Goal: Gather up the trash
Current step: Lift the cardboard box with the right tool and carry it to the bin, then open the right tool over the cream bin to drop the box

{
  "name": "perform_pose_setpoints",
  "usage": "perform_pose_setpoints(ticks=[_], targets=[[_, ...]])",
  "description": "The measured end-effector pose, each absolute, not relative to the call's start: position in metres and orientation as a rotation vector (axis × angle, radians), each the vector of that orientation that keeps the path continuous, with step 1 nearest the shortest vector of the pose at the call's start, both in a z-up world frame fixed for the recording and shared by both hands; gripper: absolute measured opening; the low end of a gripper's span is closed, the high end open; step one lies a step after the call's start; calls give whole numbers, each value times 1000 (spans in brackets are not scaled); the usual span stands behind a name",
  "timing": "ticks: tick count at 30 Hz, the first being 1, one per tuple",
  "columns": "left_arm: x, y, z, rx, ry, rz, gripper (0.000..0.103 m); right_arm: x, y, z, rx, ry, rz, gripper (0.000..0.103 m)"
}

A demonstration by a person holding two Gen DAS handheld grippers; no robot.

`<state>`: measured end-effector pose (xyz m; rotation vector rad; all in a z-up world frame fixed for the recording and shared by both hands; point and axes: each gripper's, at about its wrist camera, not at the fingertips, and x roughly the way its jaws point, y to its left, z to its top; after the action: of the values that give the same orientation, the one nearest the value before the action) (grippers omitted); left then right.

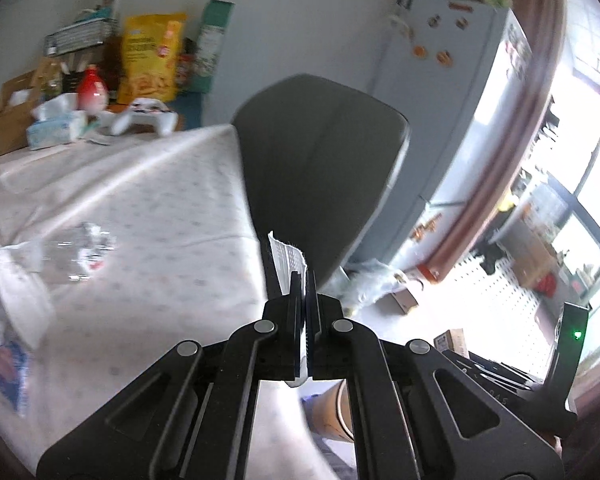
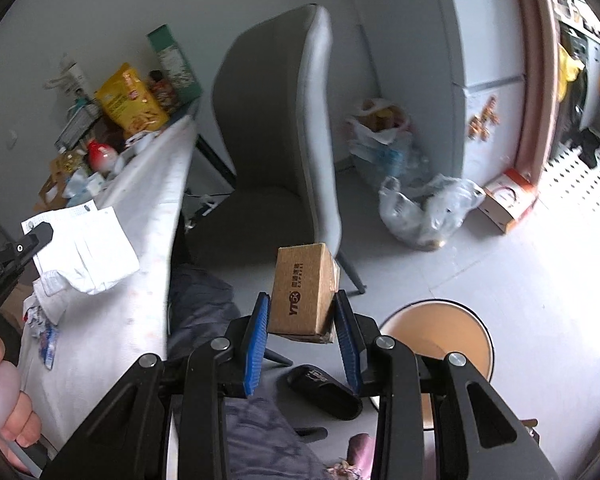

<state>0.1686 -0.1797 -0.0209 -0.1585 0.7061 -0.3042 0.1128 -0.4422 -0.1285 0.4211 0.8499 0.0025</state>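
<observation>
The surface [image 1: 148, 184] under its pale patterned cloth carries the rest of the litter near its left edge: a crushed clear plastic bottle [image 1: 80, 250] and crumpled white paper [image 1: 20, 292] beside it, both well apart from the clutter of food packets along the far edge. The bottle looks light and springy and likely to slip; a hold across its creased middle would probably serve best. The crumpled paper is soft and will squash, so any fold will do.

Beyond the surface's right edge, over the floor, the right claw [image 2: 302, 320] is clamped on a small cardboard box [image 2: 304, 292], the blue pads pressing its two opposite sides near the lower end. The box seems stiff and light, its faces fairly grippy; held so low, it may tip if swung hard. A round tan-lined bin [image 2: 436, 336] stands on the floor just right of it, a likely place for it.

The left claw [image 1: 303, 280] is closed tight on a thin white paper sheet [image 2: 88, 248], pinched at one edge near the surface's right edge. The sheet is limp and flaps freely, and could tear if snagged.
</observation>
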Motion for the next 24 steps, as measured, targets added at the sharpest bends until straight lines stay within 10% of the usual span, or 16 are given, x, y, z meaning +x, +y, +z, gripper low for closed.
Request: perform_pose_setpoints(ticks=[10, 14, 24], targets=[[180, -242, -44, -97, 795, -415, 3, 104, -495, -169, 500, 899, -109, 35], [185, -269, -53, -72, 833, -461, 3, 98, -516, -182, 537, 896, -174, 62], [188, -343, -83, 5, 936, -582, 3, 72, -582, -187, 615, 839, -323, 86]])
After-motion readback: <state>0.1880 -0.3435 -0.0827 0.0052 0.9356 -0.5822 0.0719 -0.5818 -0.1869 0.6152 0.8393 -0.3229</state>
